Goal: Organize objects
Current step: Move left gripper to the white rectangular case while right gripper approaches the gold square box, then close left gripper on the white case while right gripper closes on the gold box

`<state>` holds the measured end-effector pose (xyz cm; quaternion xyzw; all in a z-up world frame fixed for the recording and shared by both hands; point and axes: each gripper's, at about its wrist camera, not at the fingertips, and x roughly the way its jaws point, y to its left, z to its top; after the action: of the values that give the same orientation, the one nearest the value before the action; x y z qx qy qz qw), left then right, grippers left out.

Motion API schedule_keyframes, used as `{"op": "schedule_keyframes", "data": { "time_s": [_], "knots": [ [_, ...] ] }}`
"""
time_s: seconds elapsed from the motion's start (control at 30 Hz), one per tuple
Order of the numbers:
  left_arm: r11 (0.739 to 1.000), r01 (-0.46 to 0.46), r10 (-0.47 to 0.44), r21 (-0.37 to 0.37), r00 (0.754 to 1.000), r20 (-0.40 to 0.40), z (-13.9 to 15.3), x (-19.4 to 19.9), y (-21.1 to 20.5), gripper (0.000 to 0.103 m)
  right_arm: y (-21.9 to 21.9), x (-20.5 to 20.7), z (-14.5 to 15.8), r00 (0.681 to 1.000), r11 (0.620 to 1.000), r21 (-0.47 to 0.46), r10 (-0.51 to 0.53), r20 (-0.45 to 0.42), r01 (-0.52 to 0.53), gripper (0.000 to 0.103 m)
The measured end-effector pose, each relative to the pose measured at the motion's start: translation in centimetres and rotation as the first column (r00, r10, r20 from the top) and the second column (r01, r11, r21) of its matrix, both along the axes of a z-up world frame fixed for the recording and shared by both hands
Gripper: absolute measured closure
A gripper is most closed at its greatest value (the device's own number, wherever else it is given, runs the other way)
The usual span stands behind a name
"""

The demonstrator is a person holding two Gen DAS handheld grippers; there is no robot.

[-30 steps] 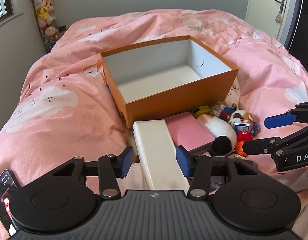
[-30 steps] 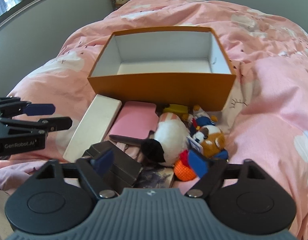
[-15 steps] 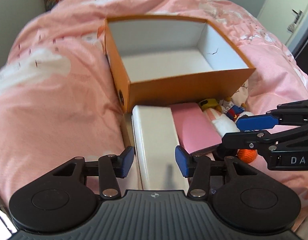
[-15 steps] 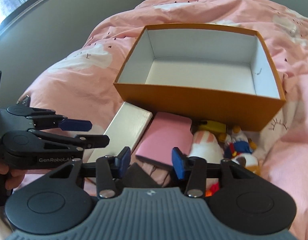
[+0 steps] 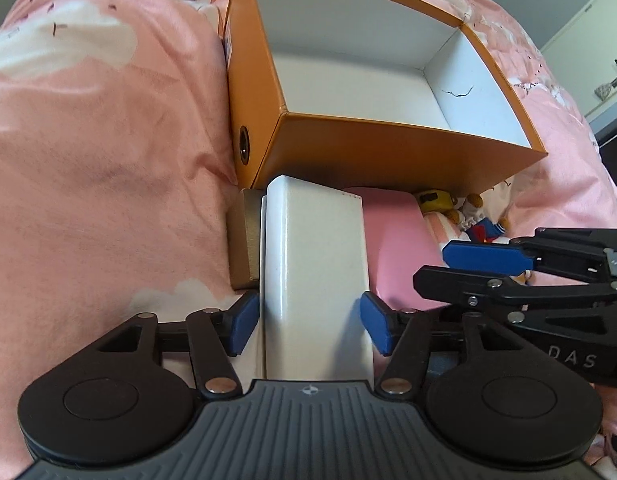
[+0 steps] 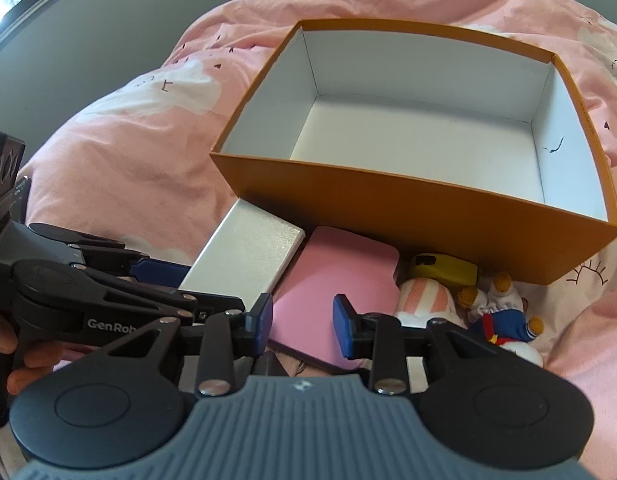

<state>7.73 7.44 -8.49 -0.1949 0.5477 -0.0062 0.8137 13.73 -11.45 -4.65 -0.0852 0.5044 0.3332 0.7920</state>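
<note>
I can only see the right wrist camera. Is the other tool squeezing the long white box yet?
Observer: Not that I can see. The left tool has the white box between its pads, and its jaws have just been opening.
Operator: Is anything hiding next to that box?
Observer: Yes, a tan box sits against it, on the side away from the pink box.
Operator: What's on the end of the orange box?
Observer: The orange box has a round ringed hole in its short side wall.
</note>
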Motion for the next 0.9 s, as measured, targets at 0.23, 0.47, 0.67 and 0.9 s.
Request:
{"op": "schedule_keyframes", "data": {
  "time_s": [0.23, 0.47, 0.67, 0.9],
  "knots": [
    [0.997, -0.032, 0.033, -0.063, 0.999, 0.007, -0.7, 0.8, 0.5, 0.036, 0.1, 1.1, -0.9, 0.999, 0.999, -0.027, -0.033, -0.018, 0.032, 0.067],
    [0.997, -0.049, 0.052, -0.056, 0.996, 0.068, 0.5, -0.1, 1.0, 0.057, 0.0, 1.4, -1.2, 0.999, 0.998, -0.035, -0.045, -0.023, 0.044, 0.066],
    [0.999, -0.001, -0.003, 0.040, 0.993, 0.120, 2.0, -0.8, -0.2, 0.065, 0.5, 1.2, -1.0, 1.000, 0.999, -0.030, -0.015, -0.013, 0.015, 0.067],
    [0.999, -0.025, 0.022, 0.041, 0.997, 0.079, 1.4, 0.0, -0.2, 0.061, 0.2, 0.9, -0.8, 1.000, 0.999, -0.040, -0.024, 0.004, 0.024, 0.067]
  ]
}}
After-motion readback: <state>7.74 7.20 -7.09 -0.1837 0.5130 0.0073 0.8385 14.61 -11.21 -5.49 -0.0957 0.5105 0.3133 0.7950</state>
